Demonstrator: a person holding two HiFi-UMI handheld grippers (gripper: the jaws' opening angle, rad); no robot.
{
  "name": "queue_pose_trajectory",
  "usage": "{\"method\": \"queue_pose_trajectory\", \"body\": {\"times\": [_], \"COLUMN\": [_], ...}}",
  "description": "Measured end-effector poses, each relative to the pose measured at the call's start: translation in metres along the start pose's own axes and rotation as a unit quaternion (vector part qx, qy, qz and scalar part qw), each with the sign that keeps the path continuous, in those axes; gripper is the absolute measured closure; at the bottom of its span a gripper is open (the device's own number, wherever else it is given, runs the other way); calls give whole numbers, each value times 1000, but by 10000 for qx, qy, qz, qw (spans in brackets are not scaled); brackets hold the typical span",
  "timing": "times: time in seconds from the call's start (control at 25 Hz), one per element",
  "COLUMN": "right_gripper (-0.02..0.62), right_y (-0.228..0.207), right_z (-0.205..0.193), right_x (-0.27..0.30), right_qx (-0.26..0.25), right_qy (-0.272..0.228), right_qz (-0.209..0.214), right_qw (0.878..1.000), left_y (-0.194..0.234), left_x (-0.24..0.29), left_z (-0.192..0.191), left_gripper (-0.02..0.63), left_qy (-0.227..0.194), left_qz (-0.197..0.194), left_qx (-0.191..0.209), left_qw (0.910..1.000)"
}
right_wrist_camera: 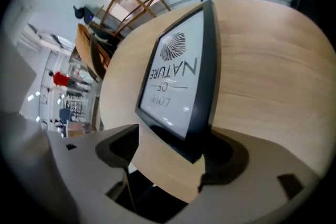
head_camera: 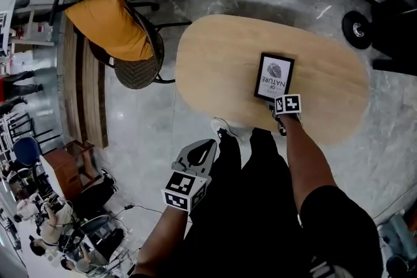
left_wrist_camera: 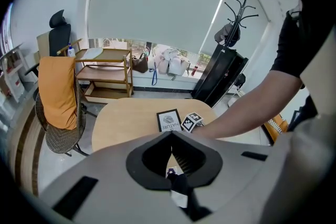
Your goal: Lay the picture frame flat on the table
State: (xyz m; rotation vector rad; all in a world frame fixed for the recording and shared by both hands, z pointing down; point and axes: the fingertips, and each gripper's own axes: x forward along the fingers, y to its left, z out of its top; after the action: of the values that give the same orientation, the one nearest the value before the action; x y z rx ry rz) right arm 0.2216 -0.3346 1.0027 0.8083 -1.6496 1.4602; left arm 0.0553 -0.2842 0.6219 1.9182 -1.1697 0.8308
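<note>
Right hand-held gripper jaws apart around flat black picture frame, centre-right on oval wooden counter; crooked pull-back could snag and drag it.

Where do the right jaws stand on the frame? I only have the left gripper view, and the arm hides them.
Observer: The right gripper is open. The near corner of the frame sits between the jaws, and no pad presses on it.
Operator: Is the frame down flat?
Observer: Seen from above, it lies face up on the table.
Operator: Where is my left gripper?
Observer: The left gripper hangs beside the person's leg, short of the table.
</note>
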Motion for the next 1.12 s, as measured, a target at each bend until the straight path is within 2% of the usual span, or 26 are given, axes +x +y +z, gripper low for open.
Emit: {"method": "queue_pose_trajectory", "body": {"times": [0.12,0.2,0.28,0.4,0.6,0.76,0.8,0.84,0.92,1.04,1.12], "right_gripper": [262,262,262,262,262,275,342,486,579,594,594], "right_y": [-22,-28,-26,-20,-7,22,33,45,74,132,181], "right_z": [-20,-26,-26,-32,-40,-37,-35,-35,-42,-69,-91], "right_x": [5,8,7,3,-29,-79,-97,-117,-157,-214,-250], "right_qx": [-790,-1244,-1354,-1101,-1121,-1412,-1507,-1591,-1641,-1399,-1116], "right_qy": [707,933,930,868,656,-18,-317,-642,-1257,-2097,-2685], "right_qz": [-840,-1065,-1043,-855,-675,-523,-506,-507,-444,-28,416], "right_qw": [9908,9821,9809,9864,9892,9886,9868,9839,9774,9677,9559], "left_y": [-1,0,0,0,-7,-24,-30,-35,-46,-55,-53], "left_x": [-3,-5,-6,-8,-9,-13,-16,-21,-35,-63,-85], "left_z": [-5,-10,-13,-15,-3,4,3,1,-5,-24,-38], "left_gripper": [601,601,601,601,601,601,601,601,601,601,601], "left_qy": [5,21,49,33,-145,-329,-368,-415,-527,-666,-758], "left_qz": [35,77,120,119,-131,-503,-633,-761,-982,-1235,-1366], "left_qx": [-2,3,2,46,407,654,688,720,777,995,1197], "left_qw": [10000,10000,9999,9999,9990,9960,9949,9936,9907,9851,9804]}}
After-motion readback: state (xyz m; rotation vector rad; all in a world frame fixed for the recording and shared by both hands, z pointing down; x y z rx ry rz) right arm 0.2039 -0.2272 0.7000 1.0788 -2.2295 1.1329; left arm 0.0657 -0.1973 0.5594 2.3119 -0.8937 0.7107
